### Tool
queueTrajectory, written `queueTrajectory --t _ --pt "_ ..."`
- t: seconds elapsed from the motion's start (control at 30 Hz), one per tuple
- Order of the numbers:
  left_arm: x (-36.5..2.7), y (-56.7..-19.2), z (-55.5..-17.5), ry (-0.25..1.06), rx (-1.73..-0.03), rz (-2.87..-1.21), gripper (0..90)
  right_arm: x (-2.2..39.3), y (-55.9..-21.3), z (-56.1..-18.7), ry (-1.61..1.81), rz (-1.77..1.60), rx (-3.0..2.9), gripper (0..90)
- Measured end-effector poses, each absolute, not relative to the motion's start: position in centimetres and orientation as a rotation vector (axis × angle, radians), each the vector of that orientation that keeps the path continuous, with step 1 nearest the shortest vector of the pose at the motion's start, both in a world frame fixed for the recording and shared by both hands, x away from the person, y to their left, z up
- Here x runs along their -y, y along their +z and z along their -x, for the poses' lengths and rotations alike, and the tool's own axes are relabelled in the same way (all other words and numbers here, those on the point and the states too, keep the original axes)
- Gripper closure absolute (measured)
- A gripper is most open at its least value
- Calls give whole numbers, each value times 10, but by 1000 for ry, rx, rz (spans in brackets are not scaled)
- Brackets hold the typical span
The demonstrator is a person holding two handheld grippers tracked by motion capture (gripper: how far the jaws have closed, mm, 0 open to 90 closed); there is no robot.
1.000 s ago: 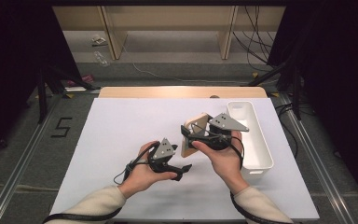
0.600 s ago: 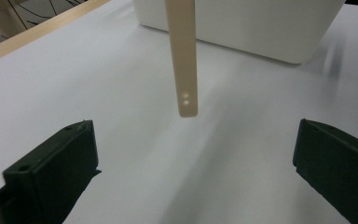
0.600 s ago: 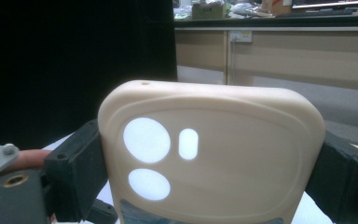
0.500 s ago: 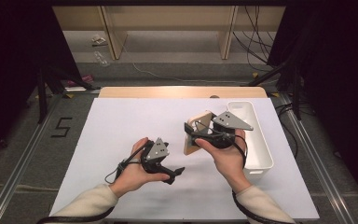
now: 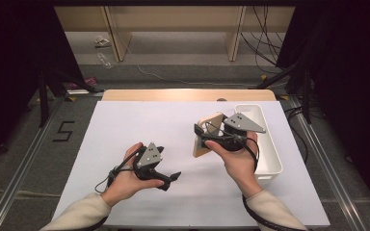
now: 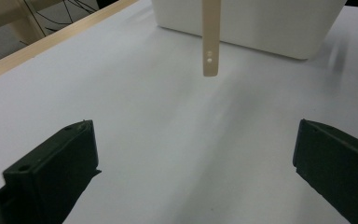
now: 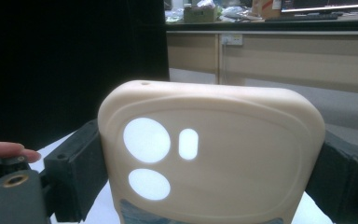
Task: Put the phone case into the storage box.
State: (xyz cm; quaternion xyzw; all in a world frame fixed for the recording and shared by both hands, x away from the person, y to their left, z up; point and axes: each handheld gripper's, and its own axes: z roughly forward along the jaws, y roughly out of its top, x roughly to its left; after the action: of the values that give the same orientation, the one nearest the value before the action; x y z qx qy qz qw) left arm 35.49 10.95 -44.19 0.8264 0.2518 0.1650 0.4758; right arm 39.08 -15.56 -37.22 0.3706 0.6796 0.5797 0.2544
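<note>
Beige, smooth phone case (image 7: 209, 154) with rounded corners and camera holes sits clamped in the right gripper (image 5: 212, 139). Left gripper (image 5: 166, 175) has just opened, empty, above the white table (image 5: 139, 125).

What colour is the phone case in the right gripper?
Pale beige, a creamy tan; the phone case shows best in the right gripper view.

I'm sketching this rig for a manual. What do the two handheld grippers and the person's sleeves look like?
Both the left gripper and the right gripper are black, each topped by a grey three-cornered plate with small holes. Their jaws are blocky, matte black, with screw holes in the sides. A black cable trails from each. The sleeves are light beige.
</note>
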Motion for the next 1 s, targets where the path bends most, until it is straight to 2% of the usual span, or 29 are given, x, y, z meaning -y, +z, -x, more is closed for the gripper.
queueTrajectory --t 1.0 --pt "-142 -446 -351 435 -680 -2053 0 174 -362 -394 1567 -1041 -1772 122"
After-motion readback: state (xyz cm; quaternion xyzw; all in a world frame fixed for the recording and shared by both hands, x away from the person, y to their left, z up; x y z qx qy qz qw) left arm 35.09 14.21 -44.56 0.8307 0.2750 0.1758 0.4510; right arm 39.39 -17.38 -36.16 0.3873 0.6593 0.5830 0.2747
